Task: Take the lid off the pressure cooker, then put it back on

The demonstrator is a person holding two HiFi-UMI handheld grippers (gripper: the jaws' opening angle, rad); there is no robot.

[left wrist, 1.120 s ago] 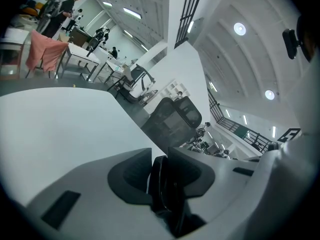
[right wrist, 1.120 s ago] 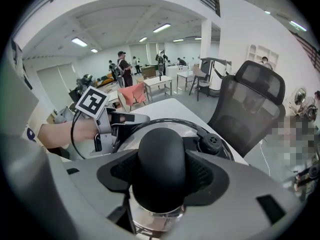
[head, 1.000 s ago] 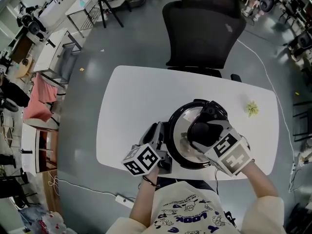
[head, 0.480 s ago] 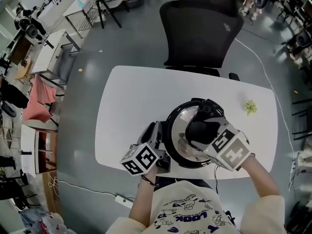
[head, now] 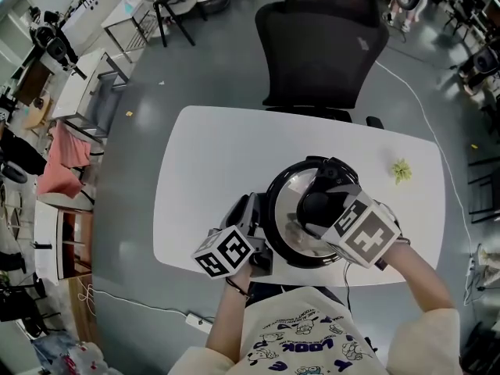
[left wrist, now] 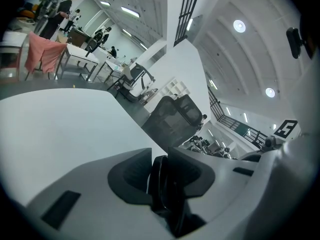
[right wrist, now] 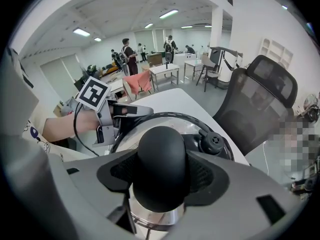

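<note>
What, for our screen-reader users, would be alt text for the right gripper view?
The right tongs clamp the round black knob of the pressure cooker lid, seen from close above. Beyond, the left tongs grip the cooker's side handle, on a white table beside a black office chair.

Place: an open lab hall is shown.
Signs: white counters (right wrist: 165, 70), office chair (head: 324, 41), ceiling lamps (right wrist: 84, 32), grey floor (head: 211, 61) are seen.
</note>
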